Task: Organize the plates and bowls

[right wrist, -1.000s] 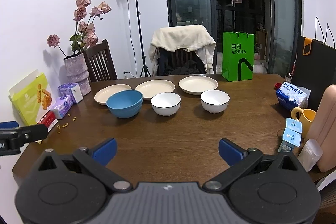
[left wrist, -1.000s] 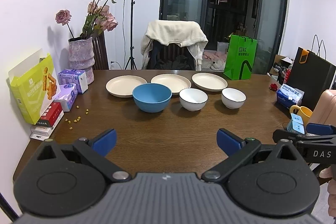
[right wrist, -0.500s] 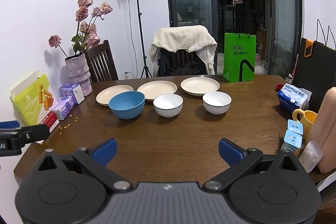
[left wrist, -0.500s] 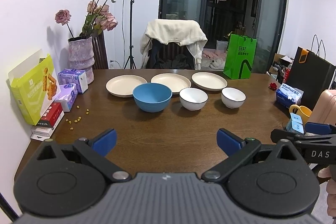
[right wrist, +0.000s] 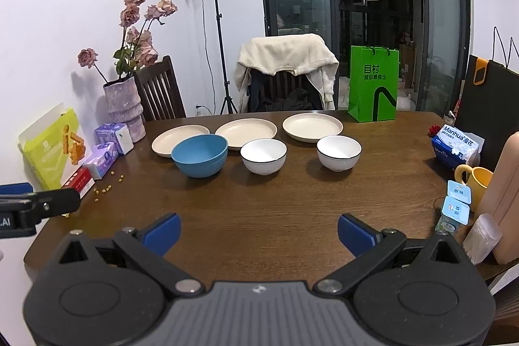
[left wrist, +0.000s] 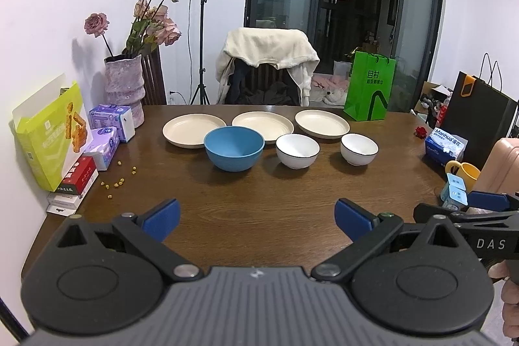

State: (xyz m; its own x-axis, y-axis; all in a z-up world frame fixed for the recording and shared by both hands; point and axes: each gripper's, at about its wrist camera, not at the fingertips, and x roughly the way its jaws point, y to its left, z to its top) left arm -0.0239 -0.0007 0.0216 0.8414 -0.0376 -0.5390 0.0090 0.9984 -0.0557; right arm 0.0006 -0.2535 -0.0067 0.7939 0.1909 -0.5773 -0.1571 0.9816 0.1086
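Fingers spread wide on left hand-held gripper [left wrist: 256,216] and right hand-held gripper [right wrist: 259,229], both empty above table [right wrist: 259,203].

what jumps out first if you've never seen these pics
The blue bowl stands out at mid-table, left of two white bowls, with three cream plates in a row behind. Behind them, a bright green bag stands on the far edge.
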